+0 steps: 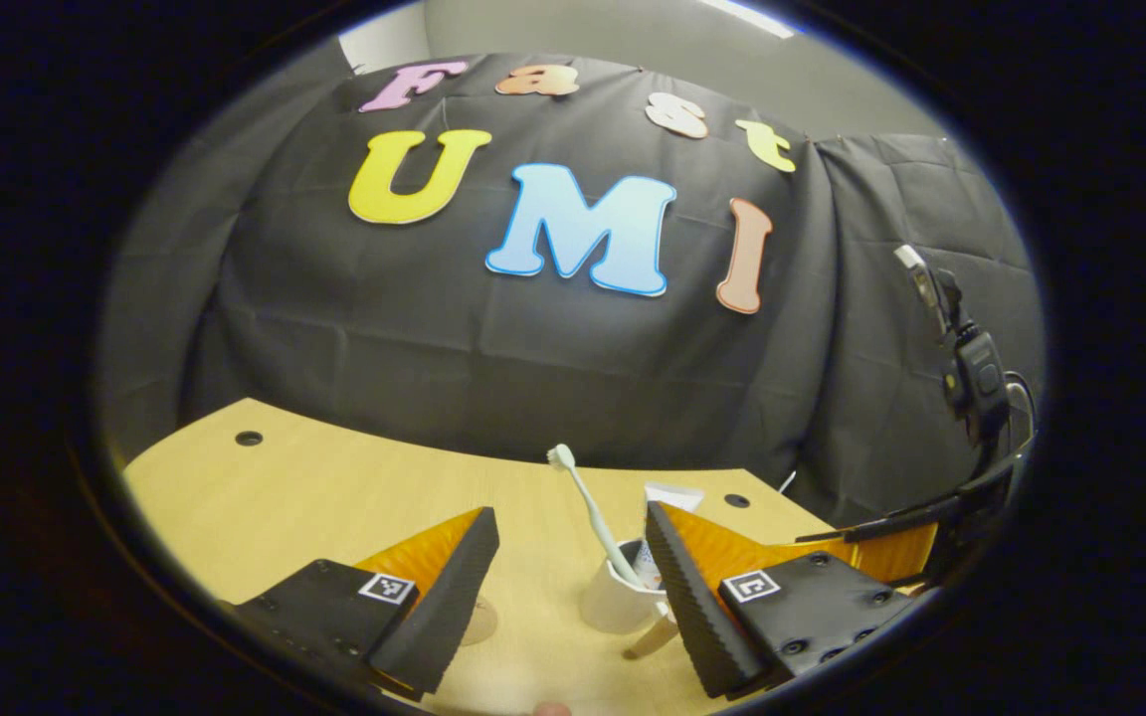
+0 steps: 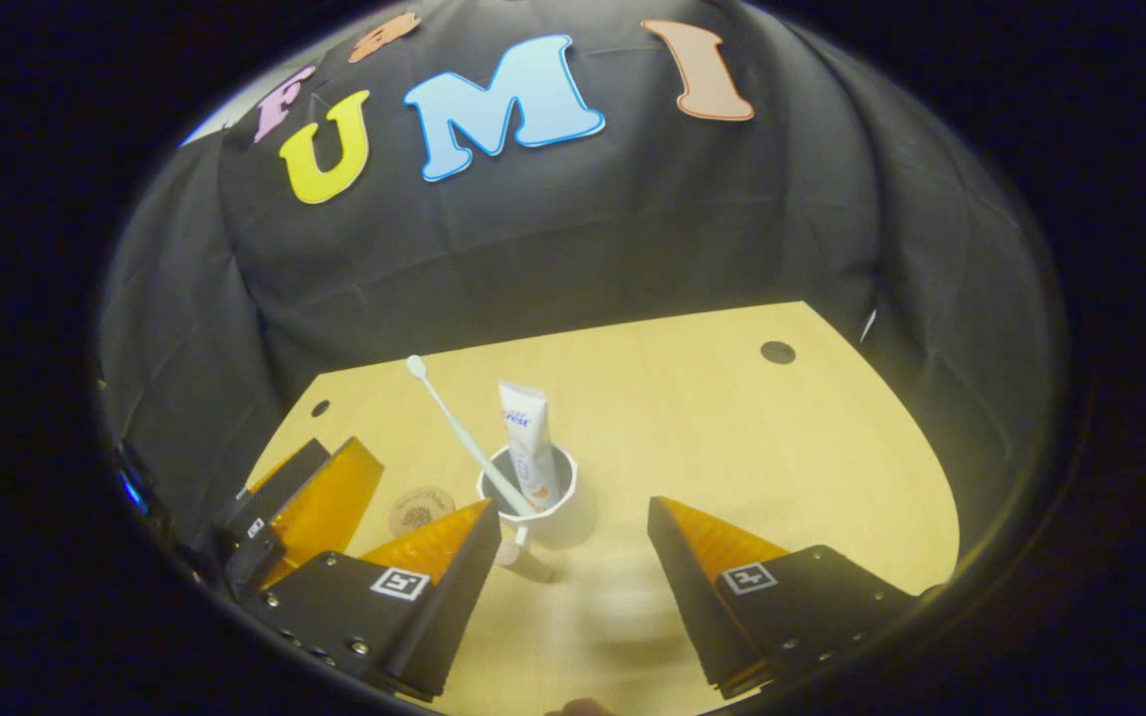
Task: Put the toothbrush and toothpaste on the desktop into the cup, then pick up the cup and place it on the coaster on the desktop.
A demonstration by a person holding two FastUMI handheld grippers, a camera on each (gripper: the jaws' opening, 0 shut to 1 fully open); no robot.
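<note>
A white cup [image 1: 613, 607] stands on the wooden desktop [image 1: 314, 507] with a pale toothbrush [image 1: 585, 509] and a toothpaste tube [image 1: 670, 495] upright in it. My left gripper [image 1: 570, 514] is open, and the cup sits between its fingers, close to the right one. A round coaster [image 1: 481, 619] peeks out beside the left finger. In the right gripper view the cup [image 2: 545, 509], toothbrush [image 2: 454, 423] and tube [image 2: 525, 428] lie just ahead of my open right gripper [image 2: 573, 505]. The coaster [image 2: 421, 514] lies left of the cup, apart from it. The left gripper [image 2: 309, 502] hovers beside the coaster.
The desktop has small round holes near its back edge [image 1: 249, 438] [image 2: 777, 351]. The right gripper's body [image 1: 891, 547] and a black device with cables [image 1: 973, 373] fill the right side of the left gripper view. Bare desktop [image 2: 732, 428] stretches to the right of the cup.
</note>
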